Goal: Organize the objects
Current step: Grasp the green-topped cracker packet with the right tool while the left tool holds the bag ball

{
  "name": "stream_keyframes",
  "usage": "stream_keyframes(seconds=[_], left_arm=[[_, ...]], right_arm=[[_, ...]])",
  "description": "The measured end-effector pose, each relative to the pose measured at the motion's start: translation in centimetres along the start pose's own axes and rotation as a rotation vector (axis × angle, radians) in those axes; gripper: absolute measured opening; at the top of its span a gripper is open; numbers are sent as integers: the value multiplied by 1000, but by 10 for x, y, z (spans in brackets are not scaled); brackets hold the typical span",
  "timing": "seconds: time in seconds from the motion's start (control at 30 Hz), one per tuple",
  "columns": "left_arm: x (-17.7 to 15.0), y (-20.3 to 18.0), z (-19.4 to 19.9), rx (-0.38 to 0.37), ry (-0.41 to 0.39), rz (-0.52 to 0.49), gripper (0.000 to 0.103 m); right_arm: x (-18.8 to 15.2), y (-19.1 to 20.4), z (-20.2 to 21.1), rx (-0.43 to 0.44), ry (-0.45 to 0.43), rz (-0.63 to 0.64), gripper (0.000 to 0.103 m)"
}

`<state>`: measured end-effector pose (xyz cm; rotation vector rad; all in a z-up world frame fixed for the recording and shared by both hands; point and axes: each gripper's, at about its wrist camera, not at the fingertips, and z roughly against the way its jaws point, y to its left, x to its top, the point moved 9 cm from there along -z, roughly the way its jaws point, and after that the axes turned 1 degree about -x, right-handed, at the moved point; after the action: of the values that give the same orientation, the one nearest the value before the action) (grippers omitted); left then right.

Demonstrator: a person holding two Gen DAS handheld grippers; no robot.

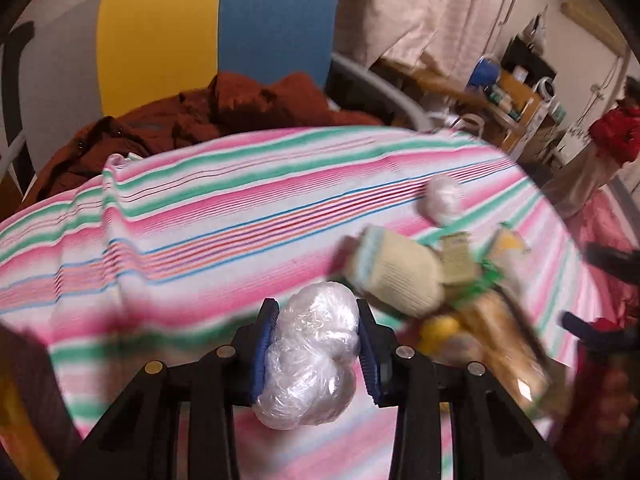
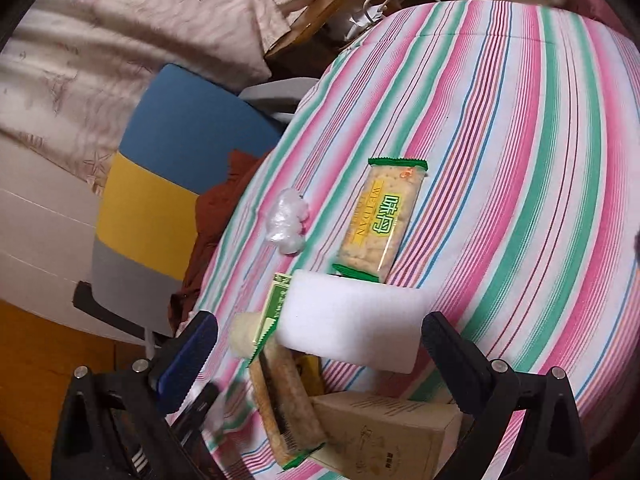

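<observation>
In the left wrist view my left gripper (image 1: 316, 310) is shut on a crumpled ball of clear plastic (image 1: 310, 364), held above the striped cloth (image 1: 208, 216). To its right lies a blurred pile with a cream knitted item (image 1: 398, 278). A second plastic ball (image 1: 442, 200) lies beyond the pile. In the right wrist view my right gripper (image 2: 320, 356) stands open, its fingers wide apart on either side of a white foam block (image 2: 352, 320). The block rests on a cracker packet (image 2: 286, 392) and a cardboard box (image 2: 384, 432). Another cracker packet (image 2: 380, 220) and a plastic ball (image 2: 286, 220) lie farther out.
A rust-brown garment (image 1: 200, 120) is heaped at the cloth's far edge, against a chair with a yellow and blue back (image 1: 216, 28). Beige curtains (image 2: 120, 40) hang behind. A wooden shelf with clutter (image 1: 516, 96) stands at the right.
</observation>
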<state>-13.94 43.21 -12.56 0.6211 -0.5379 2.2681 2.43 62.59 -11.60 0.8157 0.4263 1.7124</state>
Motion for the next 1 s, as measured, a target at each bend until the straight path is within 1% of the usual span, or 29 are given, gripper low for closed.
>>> stream_keyframes(seconds=[0.07,0.17,0.23,0.27,0.33,0.37,0.4,0.43,0.47,0.5,0.53,0.57,0.63,0.67,0.7,0.73,0.8,0.83,0.9,1.0], left_arm=[[-9,-4,25,-19,-36,4,38],[-29,-10,57,-52,-69,3,38],[-43,-12,73,-69,-82,0,38],[-52,-11,84,-77,-91,6,38],[-65,-7,98,-85,-99,21,38],[-74,-3,108,-85,-104,27,38],[-79,1,114,-82,-106,29,38],[-84,4,120,-79,-110,30,38],[-90,8,129,-77,-118,37,38],[-94,12,134,-80,-121,46,38],[-97,15,138,-82,-124,56,38],[-101,20,145,-82,-132,69,38],[-108,28,153,-79,-147,85,38],[-112,31,157,-78,-152,92,38],[-114,33,158,-77,-153,95,38],[-116,36,160,-75,-154,99,38],[-123,42,161,-71,-150,116,38],[-126,46,160,-70,-146,127,38],[-133,51,161,-62,-144,143,38],[-138,57,163,-51,-139,160,38]], right_arm=[[0,2,-3,-22,7,23,103],[-2,-1,-12,-84,33,73,103],[-3,-1,-9,-133,16,102,103],[-3,3,-5,-124,-6,110,103],[-2,17,9,-58,-56,155,103],[-5,30,13,-25,-69,212,103],[-13,44,12,-6,-59,286,103],[-21,53,8,-10,-38,342,103],[-31,60,0,-36,-8,405,103],[-42,63,-10,-88,29,475,103],[-51,65,-15,-120,54,521,103],[-59,67,-20,-141,72,566,103],[-68,73,-24,-178,79,639,102],[-72,72,-24,-198,84,668,96],[-76,71,-28,-222,97,695,87],[-79,70,-30,-241,105,710,83],[-85,63,-37,-284,137,737,66],[-84,62,-41,-289,148,741,62],[-86,67,-40,-275,139,768,47],[-92,71,-38,-252,137,803,44]])
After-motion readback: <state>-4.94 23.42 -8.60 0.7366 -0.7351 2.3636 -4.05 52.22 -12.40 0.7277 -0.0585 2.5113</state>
